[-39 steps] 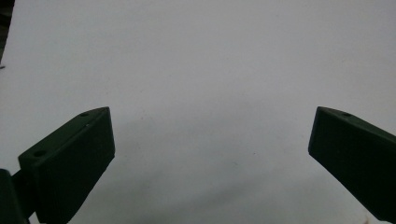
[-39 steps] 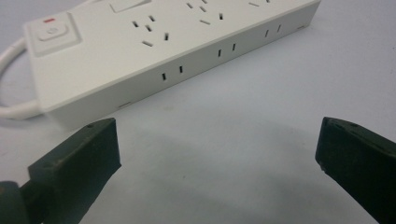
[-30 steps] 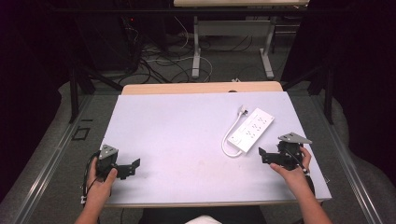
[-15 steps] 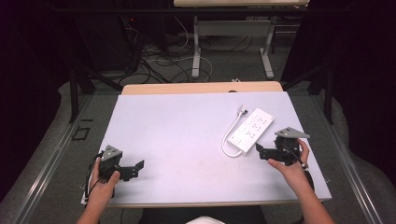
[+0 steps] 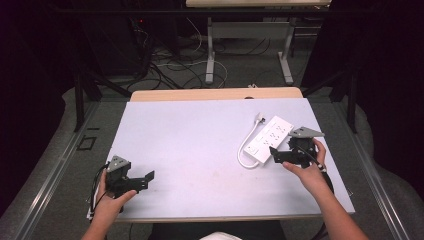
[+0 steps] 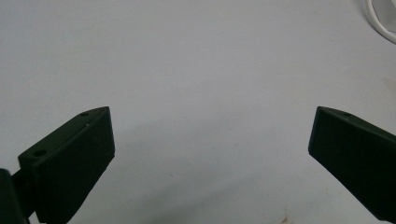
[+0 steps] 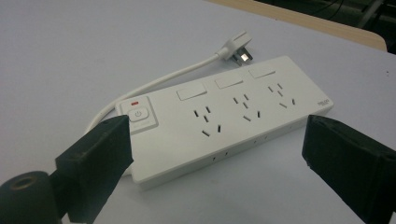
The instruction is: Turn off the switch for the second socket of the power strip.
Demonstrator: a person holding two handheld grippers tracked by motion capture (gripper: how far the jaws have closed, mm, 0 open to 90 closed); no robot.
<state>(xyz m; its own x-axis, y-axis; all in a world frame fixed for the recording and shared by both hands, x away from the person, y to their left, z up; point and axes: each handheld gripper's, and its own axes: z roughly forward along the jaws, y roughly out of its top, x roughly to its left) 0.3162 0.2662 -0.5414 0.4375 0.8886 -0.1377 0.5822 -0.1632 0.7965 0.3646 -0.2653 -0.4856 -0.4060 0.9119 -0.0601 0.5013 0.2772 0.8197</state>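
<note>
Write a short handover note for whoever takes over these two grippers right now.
Left hand-held gripper: open, empty, over bare table near the front left.
Right hand-held gripper: open, jaws just closing a little, nothing between them, aimed at the white plastic power strip.
The strip lies flat at the right of the pale grey table, its white cable looped beside it, plug loose.
Done: nothing gripped yet.
Left: probably grasp the strip.

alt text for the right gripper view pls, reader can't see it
A white power strip lies flat on a pale table, its cord curling back to a plug. The right gripper frames its near side with open jaws, not touching it.
</note>
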